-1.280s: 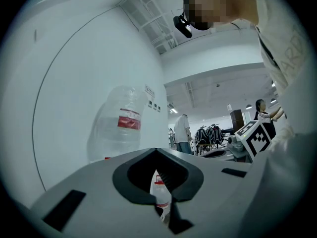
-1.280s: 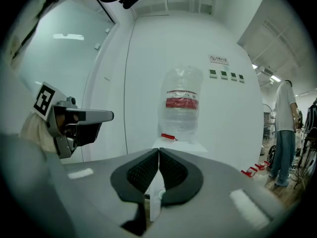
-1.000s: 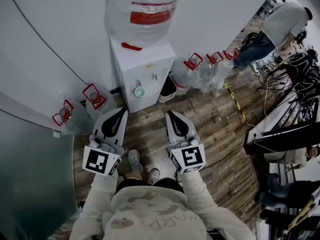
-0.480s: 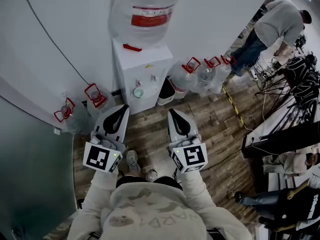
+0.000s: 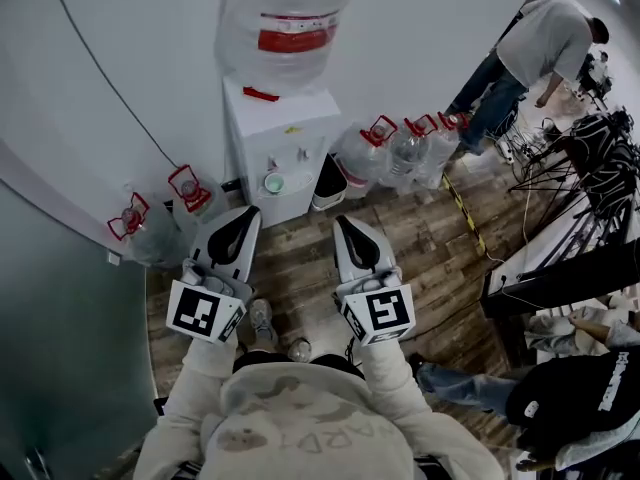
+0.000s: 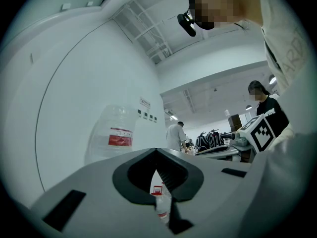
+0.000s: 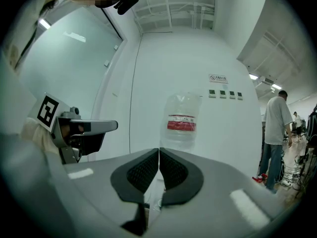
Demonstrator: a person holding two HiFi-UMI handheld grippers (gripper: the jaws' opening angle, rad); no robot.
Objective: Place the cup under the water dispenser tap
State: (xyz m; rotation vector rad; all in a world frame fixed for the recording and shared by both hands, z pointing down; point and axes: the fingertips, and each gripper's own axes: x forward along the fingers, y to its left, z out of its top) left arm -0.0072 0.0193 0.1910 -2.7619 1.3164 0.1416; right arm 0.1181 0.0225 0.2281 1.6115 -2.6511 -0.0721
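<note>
Cup (image 5: 274, 182): small, open-topped, pale green inside, standing in the water dispenser (image 5: 290, 128) alcove, seemingly just below the left of 2 taps (image 5: 271, 162). Probably light and thin-walled, easily crushed or tipped; best pinched gently across the side wall, mid-height. Left gripper (image 5: 243, 220) and right gripper (image 5: 345, 224) closed on nothing, held well short of the dispenser above the wood floor (image 5: 296, 260).

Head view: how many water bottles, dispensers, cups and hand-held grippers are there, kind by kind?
Water dispenser: 1
Bottle on top of it: 1
Floor water bottles: 5
Cup: 1
Grippers: 2, left gripper, right gripper
Total: 10
</note>
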